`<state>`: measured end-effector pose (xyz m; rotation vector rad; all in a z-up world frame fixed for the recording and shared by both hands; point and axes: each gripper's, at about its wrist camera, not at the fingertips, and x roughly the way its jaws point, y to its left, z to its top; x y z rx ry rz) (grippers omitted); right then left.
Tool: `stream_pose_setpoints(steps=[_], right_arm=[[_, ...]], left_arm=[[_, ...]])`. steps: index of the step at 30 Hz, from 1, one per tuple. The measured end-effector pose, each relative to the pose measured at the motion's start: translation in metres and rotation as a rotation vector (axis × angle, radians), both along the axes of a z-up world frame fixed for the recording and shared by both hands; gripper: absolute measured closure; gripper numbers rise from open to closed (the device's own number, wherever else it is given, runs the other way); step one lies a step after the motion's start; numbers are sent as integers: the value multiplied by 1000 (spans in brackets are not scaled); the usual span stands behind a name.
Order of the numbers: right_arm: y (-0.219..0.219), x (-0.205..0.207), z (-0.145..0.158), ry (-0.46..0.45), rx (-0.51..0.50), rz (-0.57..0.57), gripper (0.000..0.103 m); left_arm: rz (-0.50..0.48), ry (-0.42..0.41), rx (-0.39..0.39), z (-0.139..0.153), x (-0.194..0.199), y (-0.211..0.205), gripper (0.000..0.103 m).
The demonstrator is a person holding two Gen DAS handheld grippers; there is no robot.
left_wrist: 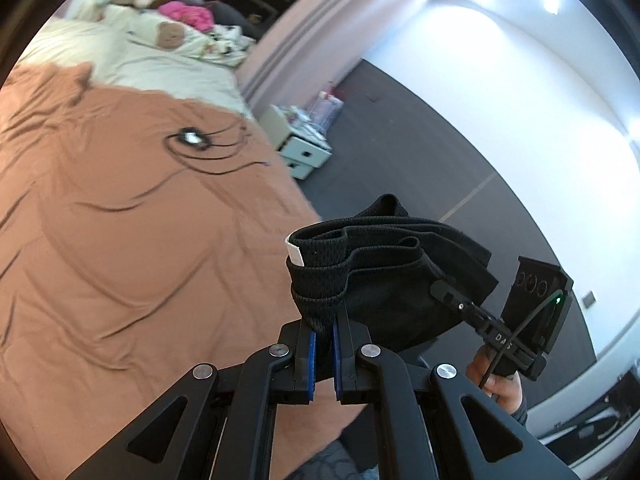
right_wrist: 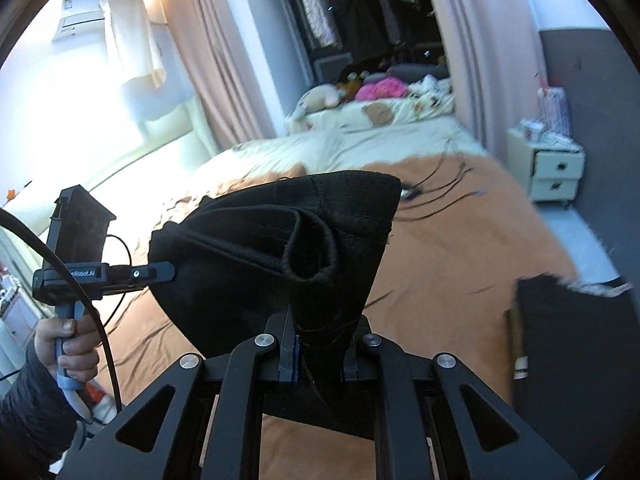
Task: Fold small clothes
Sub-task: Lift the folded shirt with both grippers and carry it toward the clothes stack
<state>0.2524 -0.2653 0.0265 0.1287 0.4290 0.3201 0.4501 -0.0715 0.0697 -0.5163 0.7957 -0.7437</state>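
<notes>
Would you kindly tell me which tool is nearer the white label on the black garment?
Left. The left tool is clamped on the waistband just below the white label; the right tool grips the far end of the black garment.

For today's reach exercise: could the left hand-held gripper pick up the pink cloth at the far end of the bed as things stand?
Probably not: the left hand-held gripper is shut on the black garment, and the pink cloth lies far up the bed.
</notes>
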Motion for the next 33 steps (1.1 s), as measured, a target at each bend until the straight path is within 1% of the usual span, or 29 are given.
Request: stream_pose_setpoints(steps=[6, 10, 13, 15, 19, 21, 23, 25, 29, 33], right_arm=[[-27, -56, 19, -53, -28, -93, 94], [-33, -86, 20, -75, -37, -143, 94], [-38, -110, 17, -88, -49, -197, 94], [-31, -118, 16, -93, -67, -227, 95], [-33, -153, 15, -116, -65, -275, 95], [-29, -165, 15, -111, -94, -304, 95], [-27, -172, 18, -115, -101, -324, 95], [-24, -183, 20, -121, -112, -344, 95], [-18, -191, 24, -117, -143, -390, 94], [-21, -191, 21, -111, -132, -409, 94]], left_arm=[[-90, -22, -12, 28, 2, -55, 97], [-159, -43, 7, 47, -1, -97, 97], [-211, -57, 22, 55, -6, -127, 97], [-248, -56, 16, 57, -7, -146, 97], [-313, -53, 20, 56, -4, -187, 97], [-355, -62, 33, 58, -7, -211, 97], [-386, -70, 45, 60, -11, -229, 97], [-412, -65, 39, 61, -12, -244, 97], [-447, -50, 22, 56, -12, -269, 97], [-467, -33, 30, 48, -14, -290, 97]])
